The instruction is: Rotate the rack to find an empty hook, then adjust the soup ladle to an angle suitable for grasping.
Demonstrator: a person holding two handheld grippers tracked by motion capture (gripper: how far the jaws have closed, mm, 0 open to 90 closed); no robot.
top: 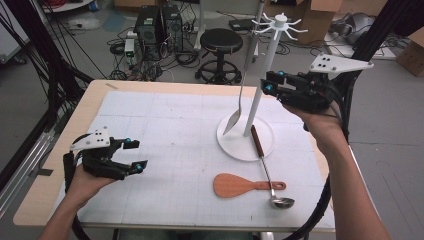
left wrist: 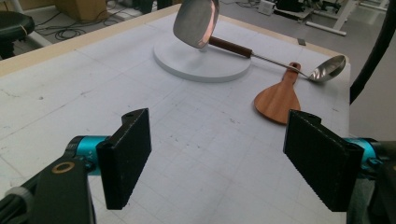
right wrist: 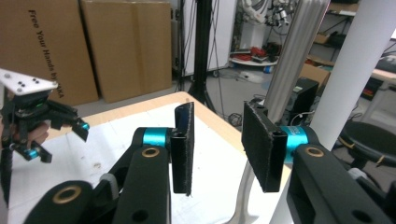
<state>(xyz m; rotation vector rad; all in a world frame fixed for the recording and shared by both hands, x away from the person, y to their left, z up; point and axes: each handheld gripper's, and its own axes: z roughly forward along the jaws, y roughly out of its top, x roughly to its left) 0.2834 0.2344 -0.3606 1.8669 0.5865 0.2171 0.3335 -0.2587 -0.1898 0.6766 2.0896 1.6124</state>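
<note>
Cardboard boxes, cables and a black stool (top: 221, 41) ring the pale wooden table (top: 50, 185), which carries a white gridded mat (top: 165, 140). From the high view, a white stand (top: 267, 65) with a round base holds a hanging metal spatula (top: 236, 112); the right gripper (top: 267, 84) hovers just beside the pole, jaws parted on nothing. A steel ladle (top: 270, 172) with a brown handle lies across the base, touching a flat wooden rice paddle (top: 240, 185). The left gripper (top: 134, 156) rests low over the mat, well apart.

Left gripper view: ribbed black pads stand wide open over bare mat, the paddle (left wrist: 279, 98) and ladle (left wrist: 322, 70) beyond.

Right gripper view: pads are slightly apart, empty, the white pole (right wrist: 345, 70) just beside them.
</note>
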